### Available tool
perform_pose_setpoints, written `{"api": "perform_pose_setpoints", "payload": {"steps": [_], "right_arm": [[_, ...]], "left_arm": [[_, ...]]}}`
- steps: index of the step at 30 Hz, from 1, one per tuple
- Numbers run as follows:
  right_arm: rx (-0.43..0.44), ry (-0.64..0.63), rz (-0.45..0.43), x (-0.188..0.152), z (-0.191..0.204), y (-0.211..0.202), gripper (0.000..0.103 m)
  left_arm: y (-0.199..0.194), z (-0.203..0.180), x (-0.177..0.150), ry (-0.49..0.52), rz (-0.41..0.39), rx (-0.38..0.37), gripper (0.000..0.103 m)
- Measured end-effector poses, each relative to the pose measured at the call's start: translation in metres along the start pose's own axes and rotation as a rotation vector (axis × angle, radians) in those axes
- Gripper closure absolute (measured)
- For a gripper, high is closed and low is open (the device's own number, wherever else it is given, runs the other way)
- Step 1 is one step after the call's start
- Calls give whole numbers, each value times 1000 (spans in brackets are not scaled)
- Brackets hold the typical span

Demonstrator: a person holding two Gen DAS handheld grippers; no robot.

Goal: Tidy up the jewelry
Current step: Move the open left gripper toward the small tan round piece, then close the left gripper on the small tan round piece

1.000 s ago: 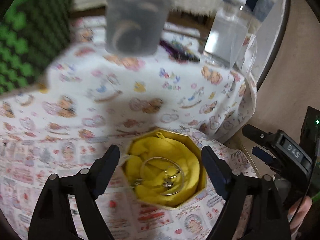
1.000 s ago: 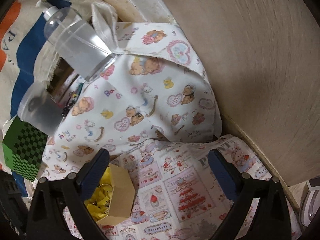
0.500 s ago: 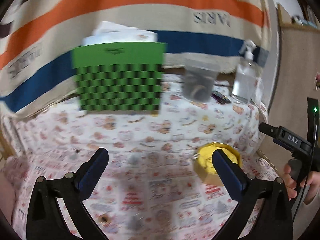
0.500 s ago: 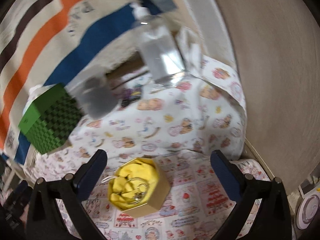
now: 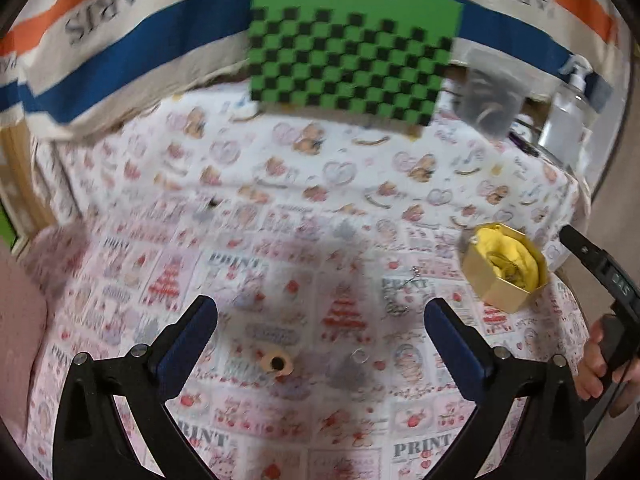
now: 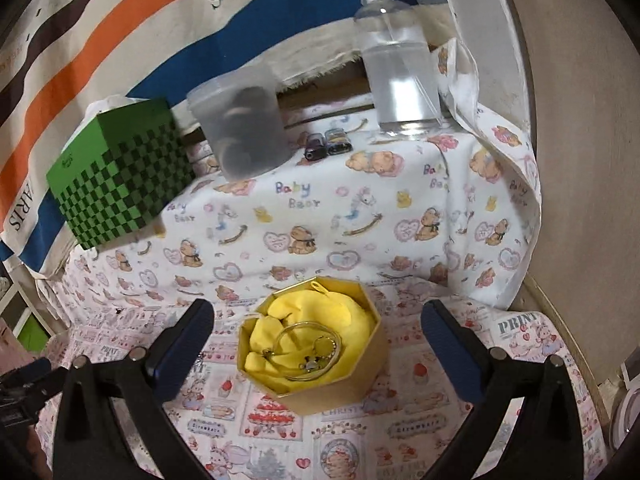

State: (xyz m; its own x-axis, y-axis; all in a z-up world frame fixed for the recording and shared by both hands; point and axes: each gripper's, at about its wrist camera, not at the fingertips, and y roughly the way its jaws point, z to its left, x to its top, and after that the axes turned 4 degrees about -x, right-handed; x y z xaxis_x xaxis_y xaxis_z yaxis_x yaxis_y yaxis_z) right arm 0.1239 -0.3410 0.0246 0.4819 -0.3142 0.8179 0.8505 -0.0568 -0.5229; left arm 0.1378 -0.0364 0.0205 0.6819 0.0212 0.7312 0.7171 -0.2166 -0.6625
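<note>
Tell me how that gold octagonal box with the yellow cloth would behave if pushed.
The gold octagonal box looks like light card, so it would probably slide on the printed tablecloth rather than tip, being low and flat-based. The thin metal bangle lying loose on its cloth might shift.

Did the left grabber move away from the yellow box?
Yes. The left gripper slid left: the gold box, earlier between its fingers, now sits far right, beyond them.

A home setting, shown by soft household furnishings. A tabletop is draped in nursery-print cloths [image 6: 360, 216] with teddy bears and hearts. At twelve o'clock hangs a striped fabric [image 6: 120, 32] lettered "PARIS". At one o'clock stands a clear pump bottle [image 6: 400, 76], beside a plain beige wall [image 6: 580, 120].
</note>
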Motion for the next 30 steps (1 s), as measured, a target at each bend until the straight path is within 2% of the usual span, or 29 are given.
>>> {"api": "perform_pose_setpoints", "payload": {"steps": [2, 5, 8, 12, 14, 19, 24, 30], "right_arm": [[13, -19, 9, -1, 4, 0, 0], [28, -41, 26, -3, 11, 0, 0], [35, -72, 31, -7, 19, 1, 0], [23, -116, 38, -11, 25, 4, 0], [15, -120, 44, -11, 26, 5, 0], [-19, -111, 42, -10, 21, 5, 0], [-24, -109, 50, -10, 20, 7, 0], [-33, -115, 55, -11, 21, 8, 0]], "left_arm": [[1, 7, -2, -19, 18, -7, 2], [3, 16, -6, -33, 43, 5, 16], [14, 24, -11, -68, 96, -26, 21], [29, 27, -15, -91, 159, -35, 41], [33, 24, -19, -66, 179, -15, 42], [39, 18, -25, -21, 194, 58, 55], [47, 17, -30, -2, 219, 88, 67], [52, 23, -31, -26, 230, 84, 72]]}}
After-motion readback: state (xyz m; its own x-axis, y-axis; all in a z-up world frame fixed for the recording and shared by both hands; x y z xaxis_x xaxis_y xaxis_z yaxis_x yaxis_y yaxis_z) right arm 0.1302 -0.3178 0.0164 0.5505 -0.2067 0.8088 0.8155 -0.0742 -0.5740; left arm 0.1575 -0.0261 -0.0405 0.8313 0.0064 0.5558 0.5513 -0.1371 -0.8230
